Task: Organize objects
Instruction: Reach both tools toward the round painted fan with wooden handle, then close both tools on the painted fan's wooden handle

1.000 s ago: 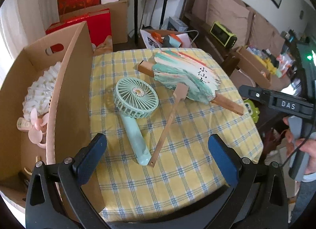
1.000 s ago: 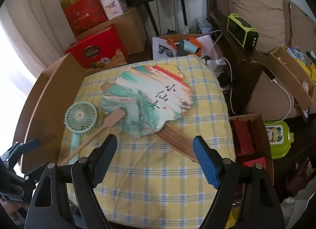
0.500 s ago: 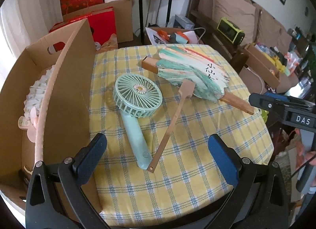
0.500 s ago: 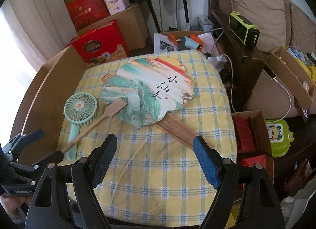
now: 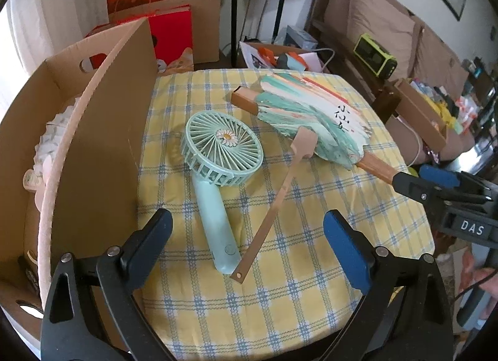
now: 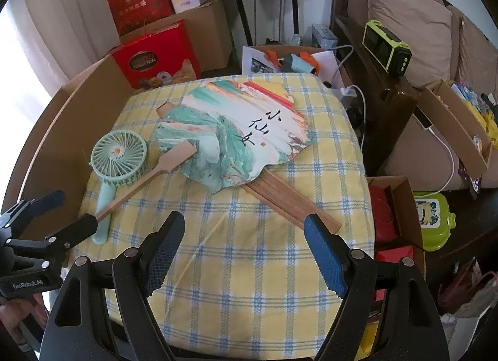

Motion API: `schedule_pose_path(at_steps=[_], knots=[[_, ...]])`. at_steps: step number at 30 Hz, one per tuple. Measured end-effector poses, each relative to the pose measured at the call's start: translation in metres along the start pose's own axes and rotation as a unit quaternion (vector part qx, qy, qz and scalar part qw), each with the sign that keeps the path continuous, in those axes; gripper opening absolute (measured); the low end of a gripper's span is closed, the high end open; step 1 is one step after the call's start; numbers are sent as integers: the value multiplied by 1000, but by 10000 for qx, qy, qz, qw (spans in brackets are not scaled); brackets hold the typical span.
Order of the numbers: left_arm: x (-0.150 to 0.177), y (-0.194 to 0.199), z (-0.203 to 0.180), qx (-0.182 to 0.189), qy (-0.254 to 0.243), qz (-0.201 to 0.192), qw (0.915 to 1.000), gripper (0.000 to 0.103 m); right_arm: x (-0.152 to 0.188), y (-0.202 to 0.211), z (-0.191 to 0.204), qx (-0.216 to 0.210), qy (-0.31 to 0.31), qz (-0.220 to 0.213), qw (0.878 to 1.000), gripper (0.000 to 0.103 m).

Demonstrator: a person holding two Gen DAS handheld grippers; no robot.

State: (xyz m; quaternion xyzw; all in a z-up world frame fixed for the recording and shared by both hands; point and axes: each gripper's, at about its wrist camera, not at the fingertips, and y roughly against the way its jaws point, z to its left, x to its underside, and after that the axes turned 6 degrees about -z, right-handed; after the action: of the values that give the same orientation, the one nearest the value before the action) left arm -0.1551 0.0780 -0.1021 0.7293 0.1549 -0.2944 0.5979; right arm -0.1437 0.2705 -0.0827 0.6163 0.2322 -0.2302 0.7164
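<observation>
Step in hand, as judged: approach, nothing yet grasped. The left gripper (image 5: pixel 246 236) hovers with jaws apart over the handle end of the mint-green plastic handheld fan (image 5: pixel 218 171). The right gripper (image 6: pixel 242 249) hovers with jaws apart near the wooden handle of the painted paper hand fan (image 6: pixel 239 131). A thin wooden paddle (image 5: pixel 274 205) lies between the two fans, its blade resting on the paper fan.

Next move likely requires lowering onto a handle, closing, then transfer into the open cardboard box (image 5: pixel 102 118) beside the desk.

The desk (image 6: pixel 264 267) carries a yellow checked cloth. The surrounding room is cluttered: red gift boxes (image 6: pixel 155 56), sofa (image 6: pixel 404 19).
</observation>
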Motion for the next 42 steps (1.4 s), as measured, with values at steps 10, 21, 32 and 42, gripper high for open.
schedule_pose_path(at_steps=[10,21,32,42], knots=[[1,-10,-5,-64,-155,58,9998,77,0,-15,5,-586,-416,274,9970,59],[11,-28,-6,20,-237,365,9991,43,-7,-49,23,-1432,-1101,682,9812,41],[17,-24,-13,284,-333,409,9982,18,-15,-77,42,-1797,-1683,876,9653,41],[18,-17,-20,688,-263,435,9963,12,-11,-86,42,-1924,-1875,872,9593,17]])
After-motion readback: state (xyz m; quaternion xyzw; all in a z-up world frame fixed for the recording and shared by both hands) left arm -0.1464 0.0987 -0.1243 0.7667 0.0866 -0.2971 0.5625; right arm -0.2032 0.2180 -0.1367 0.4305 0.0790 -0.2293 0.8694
